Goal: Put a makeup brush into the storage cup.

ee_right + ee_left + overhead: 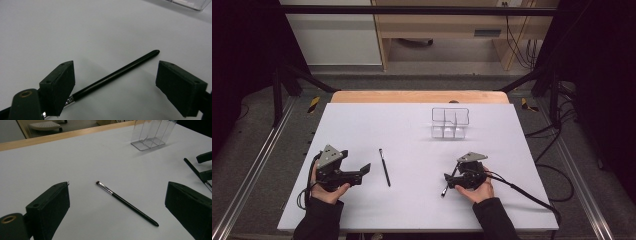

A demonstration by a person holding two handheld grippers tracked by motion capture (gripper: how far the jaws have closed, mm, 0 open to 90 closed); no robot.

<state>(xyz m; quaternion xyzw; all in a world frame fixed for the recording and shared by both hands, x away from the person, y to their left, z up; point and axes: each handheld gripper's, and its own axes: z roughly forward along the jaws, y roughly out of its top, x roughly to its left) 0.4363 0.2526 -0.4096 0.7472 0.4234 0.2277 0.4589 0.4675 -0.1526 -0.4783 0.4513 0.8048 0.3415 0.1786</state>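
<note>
Two thin black makeup brushes lie on the white table top. One brush (384, 167) rests left of centre, and it lies ahead of my left gripper (118, 187) and between the lines of its wide-open jaws, touched by neither (127, 205). In the high view that left gripper (362, 174) points right toward it. The second brush (115, 75) lies flat between the open jaws of my right gripper (116, 66); the pads stand clear of its handle, and its metal ferrule end sits under the left jaw. From above, the right gripper (450, 176) is low over this brush (446, 189).
A clear plastic organizer (450, 122) with several upright compartments stands at the back, right of centre (152, 135). The white table top (412, 130) ends in a wooden strip (419, 96) at the far edge. Cables trail from both grippers toward the near edge.
</note>
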